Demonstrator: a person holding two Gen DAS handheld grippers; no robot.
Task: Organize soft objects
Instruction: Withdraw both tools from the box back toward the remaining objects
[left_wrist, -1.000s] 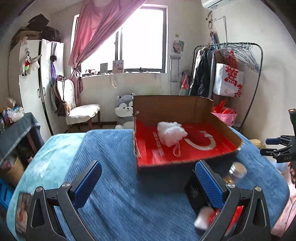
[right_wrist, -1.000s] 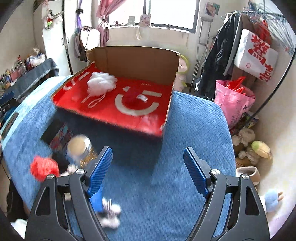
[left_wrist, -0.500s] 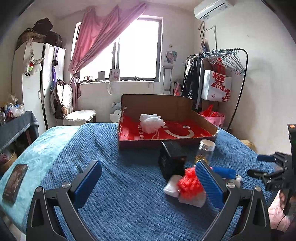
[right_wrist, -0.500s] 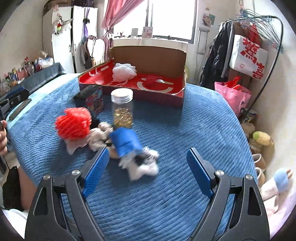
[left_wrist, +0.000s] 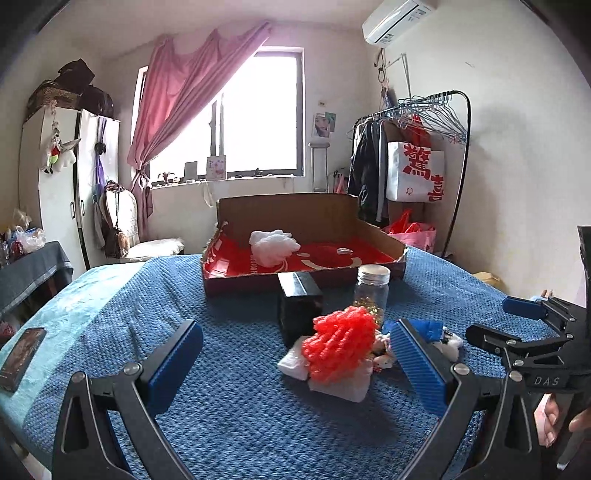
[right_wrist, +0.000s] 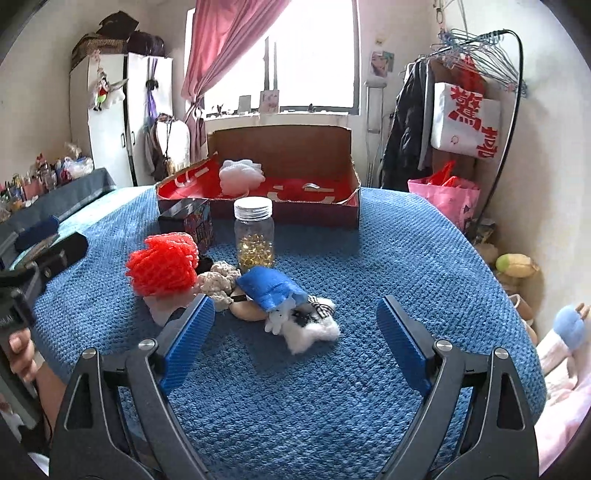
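Left gripper (left_wrist: 295, 363) and right gripper (right_wrist: 295, 334) (both spread wide, holding nothing) hover near the red mesh puff (right_wrist: 162, 265).

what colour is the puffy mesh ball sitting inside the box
White. The mesh ball lies on the box's red lining, clearest in the right wrist view.

Small bedroom with off-white walls. Bright window (left_wrist: 260, 110) in the far wall, overexposed, with a pink curtain (left_wrist: 184, 99) tied back to its left. Air conditioner (left_wrist: 400, 16) high near the right corner. White wardrobe (left_wrist: 70, 177) on the left, bags piled on top. Clothes rack (left_wrist: 424, 110) on the right, hung with dark garments, bare hangers and a white bag with red lettering (left_wrist: 415, 171). Chair (left_wrist: 125, 225) under the sill. Blue textured blanket (right_wrist: 388, 258) over the bed in front.
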